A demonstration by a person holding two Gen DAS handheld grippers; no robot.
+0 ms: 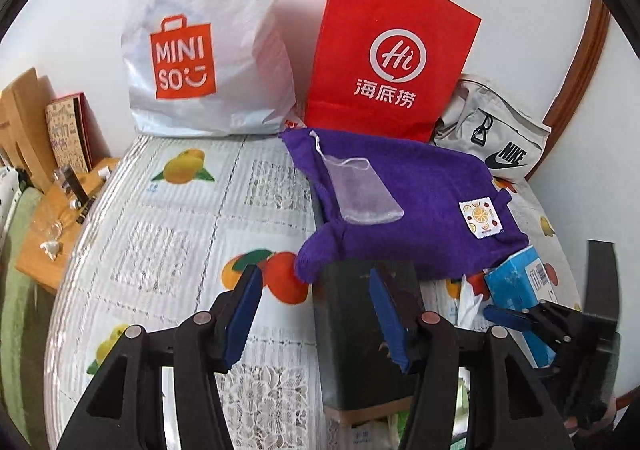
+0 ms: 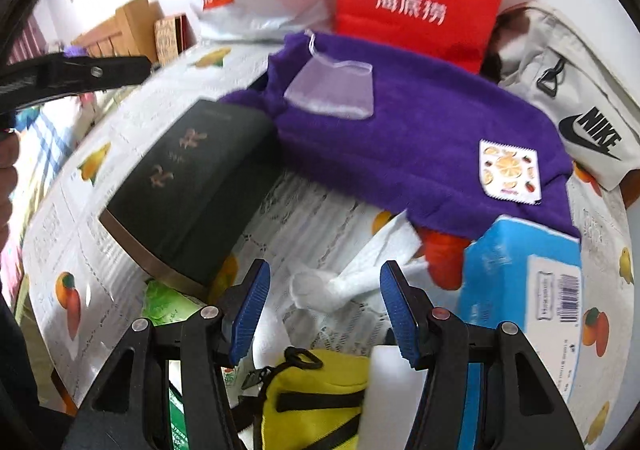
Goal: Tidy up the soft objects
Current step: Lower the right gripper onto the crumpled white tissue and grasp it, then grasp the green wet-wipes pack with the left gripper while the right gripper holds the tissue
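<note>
a purple fleece cloth [image 2: 420,154] is spread on the fruit-patterned table [image 1: 168,234], draped over a blue cardboard box [image 2: 520,290]. left tongs [image 1: 316,314] and right tongs [image 2: 324,314] are held apart, empty.

A home, a lived-in room: table under a fruit-print lace cloth [image 1: 168,218] pushed to a white wall; along its far edge a Miniso shopping bag [image 1: 200,50], a red restaurant carrier bag [image 1: 384,62], a Nike pouch [image 1: 492,130]; wooden shelf [image 1: 44,210] with cards past the left edge; wood door frame [image 1: 580,90] at right
</note>
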